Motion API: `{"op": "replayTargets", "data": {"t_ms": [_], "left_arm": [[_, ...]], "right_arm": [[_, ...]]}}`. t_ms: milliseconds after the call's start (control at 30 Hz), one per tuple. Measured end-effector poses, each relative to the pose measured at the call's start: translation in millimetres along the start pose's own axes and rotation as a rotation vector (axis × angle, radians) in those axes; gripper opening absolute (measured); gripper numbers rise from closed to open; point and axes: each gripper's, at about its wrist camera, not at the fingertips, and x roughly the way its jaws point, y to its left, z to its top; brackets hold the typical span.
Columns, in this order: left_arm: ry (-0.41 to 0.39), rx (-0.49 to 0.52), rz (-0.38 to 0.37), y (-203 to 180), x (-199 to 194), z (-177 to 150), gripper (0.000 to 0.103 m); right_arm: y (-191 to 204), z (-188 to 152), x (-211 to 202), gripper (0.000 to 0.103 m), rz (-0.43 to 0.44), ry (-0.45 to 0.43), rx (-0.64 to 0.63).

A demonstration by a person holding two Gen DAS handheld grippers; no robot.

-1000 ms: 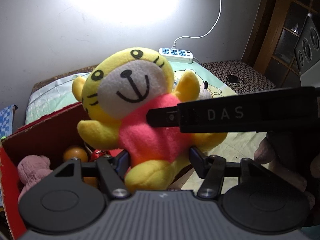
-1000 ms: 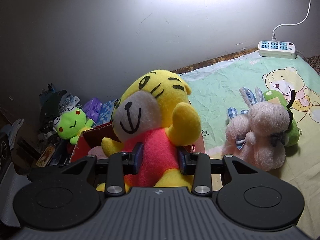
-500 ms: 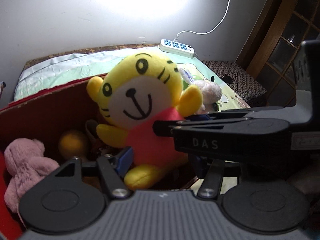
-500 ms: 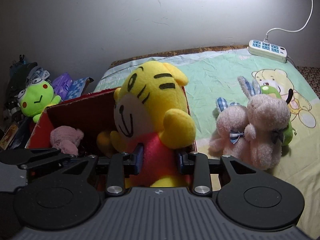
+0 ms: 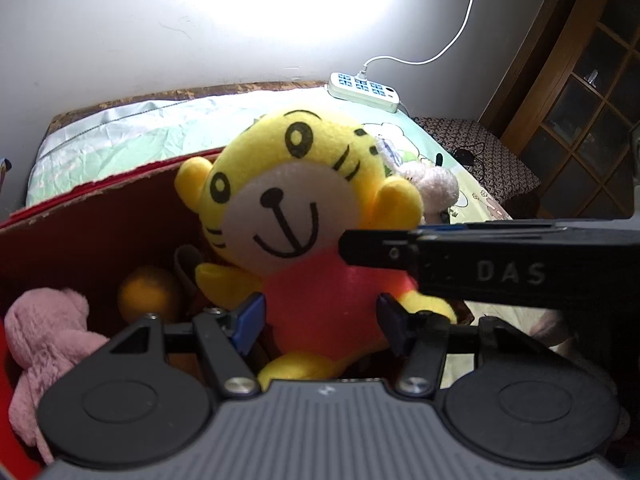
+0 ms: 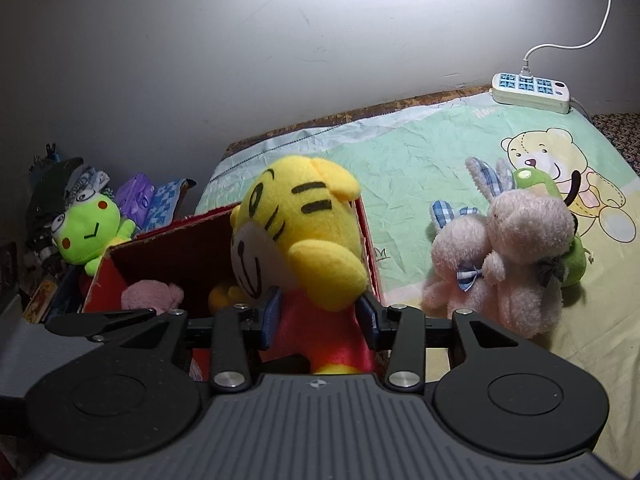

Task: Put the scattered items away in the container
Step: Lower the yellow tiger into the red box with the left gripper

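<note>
The yellow plush tiger with the red-pink body (image 5: 304, 248) occupies the centre of both frames, held over the open red cardboard box (image 5: 100, 224) at the box's right-hand end. Its long axis runs roughly upright, head toward the top of the frame and tilted slightly. In the left wrist view the face points at the camera; in the right wrist view (image 6: 304, 236) the face turns toward the left of the frame.

The right claw (image 6: 318, 318) pinches the tiger's red body, both blue pads pressed into the fabric at lower centre. The left claw (image 5: 320, 322) stands spread, one finger on either side of the tiger's body; whether its pads touch the plush cannot be told.

The left wrist view shows the box interior: a pink plush toy (image 5: 44, 340) at lower left and an orange ball (image 5: 150, 294) beside it, both inside. It also shows the right claw's black body crossing from the right edge, and a dark wooden glazed cabinet (image 5: 580, 112) at upper right.

The right wrist view shows what lies outside the box: two pink plush rabbits with plaid ears (image 6: 500, 264) at centre right, touching each other, with a green plush toy (image 6: 560, 240) just behind them. A green plush frog (image 6: 88, 232) sits at left, beyond the box.

The surface is a bed with a pale green cartoon-bear sheet (image 6: 420, 148). A white power strip (image 6: 530, 92) rests near the grey wall (image 6: 240, 40) at upper right.
</note>
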Motion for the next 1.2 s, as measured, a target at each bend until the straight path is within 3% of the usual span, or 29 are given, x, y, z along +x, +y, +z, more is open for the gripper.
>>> {"op": "replayTargets", "data": {"t_ms": [100, 333, 467, 567, 633, 700, 733, 833, 933, 1200], "left_arm": [[0.017, 0.007, -0.004, -1.7, 5.7, 3.1, 0.060], [0.047, -0.008, -0.029, 3.6, 15.1, 3.0, 0.065], [0.055, -0.014, -0.026, 8.1, 20.2, 0.8, 0.072], [0.059, -0.026, -0.039, 10.1, 20.1, 0.6, 0.071], [0.075, -0.027, -0.041, 10.4, 21.5, 1.3, 0.071], [0.099, -0.040, -0.048, 11.3, 24.9, 1.5, 0.072], [0.109, -0.049, -0.044, 12.0, 26.3, 1.3, 0.071], [0.133, -0.085, -0.039, 16.4, 28.6, 1.9, 0.071], [0.138, -0.106, -0.043, 19.0, 28.3, 2.3, 0.071], [0.144, -0.115, -0.023, 18.5, 25.7, -0.4, 0.072]], "right_arm": [[-3.9, 6.7, -8.4, 0.044, 0.025, -0.069, 0.027], [12.3, 30.2, -9.5, 0.032, 0.142, -0.188, -0.060], [23.4, 44.3, 13.5, 0.029, 0.235, -0.121, -0.105], [21.8, 50.7, 37.5, 0.029, 0.214, -0.019, -0.078], [16.0, 50.1, 51.5, 0.018, 0.203, 0.050, -0.034], [9.2, 47.7, 63.1, 0.013, 0.180, 0.100, 0.003], [6.7, 46.6, 68.5, 0.004, 0.159, 0.117, 0.013], [-9.8, 45.6, 82.5, 0.000, 0.140, 0.168, 0.083], [-18.6, 47.5, 87.3, 0.000, 0.161, 0.184, 0.125], [-6.3, 43.1, 82.1, 0.000, 0.142, 0.133, -0.002]]}}
